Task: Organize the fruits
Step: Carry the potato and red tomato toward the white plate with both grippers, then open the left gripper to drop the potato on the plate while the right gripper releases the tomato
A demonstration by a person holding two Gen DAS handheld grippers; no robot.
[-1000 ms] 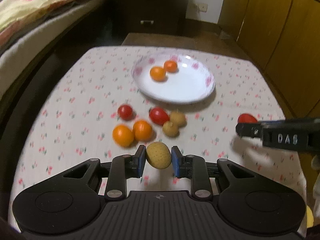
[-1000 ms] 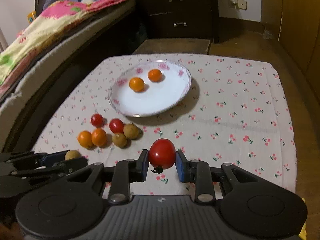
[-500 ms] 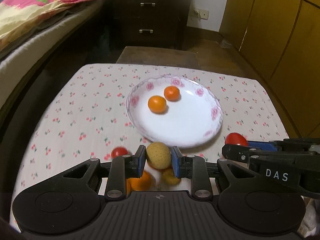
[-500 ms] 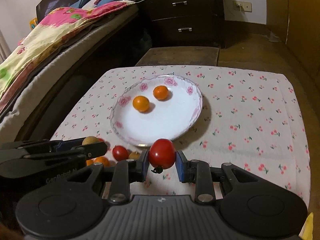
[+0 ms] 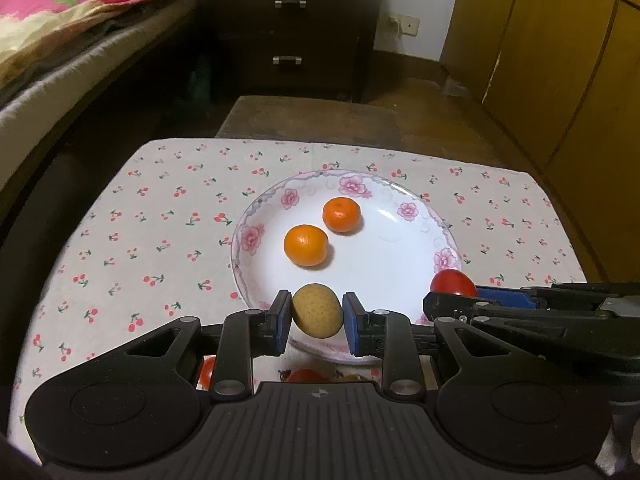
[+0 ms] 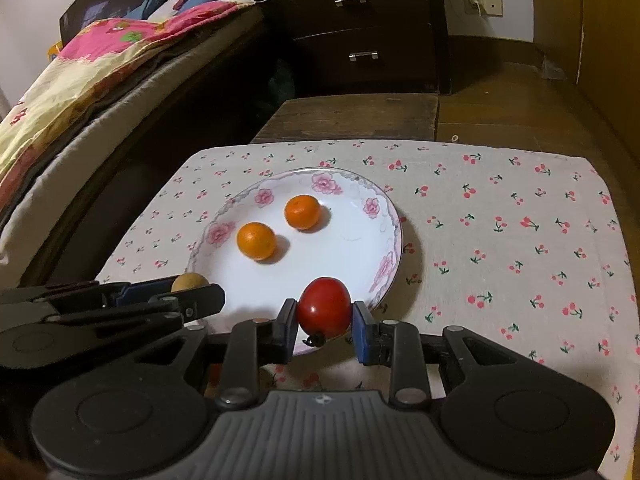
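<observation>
My left gripper (image 5: 317, 322) is shut on a yellow-brown round fruit (image 5: 317, 310), held over the near rim of the white flowered plate (image 5: 404, 264). Two oranges (image 5: 306, 245) (image 5: 341, 214) lie in the plate. My right gripper (image 6: 325, 326) is shut on a red tomato (image 6: 324, 312), also over the plate's near edge (image 6: 384, 272). From the left wrist view the right gripper (image 5: 452, 304) comes in from the right with the tomato (image 5: 454, 282). In the right wrist view the left gripper (image 6: 192, 294) shows at the left with its fruit (image 6: 190, 281).
Red and orange fruits (image 5: 306, 376) peek out under the left gripper on the cherry-print tablecloth (image 5: 152, 240). A bed with a colourful quilt (image 6: 92, 68) runs along the left. A dark drawer chest (image 5: 288, 32) and a wooden bench (image 5: 312, 118) stand beyond the table.
Both grippers have moved forward over the table with their fruits, from above the loose fruit group to the plate's near rim. The loose fruits have slipped below the left gripper.
</observation>
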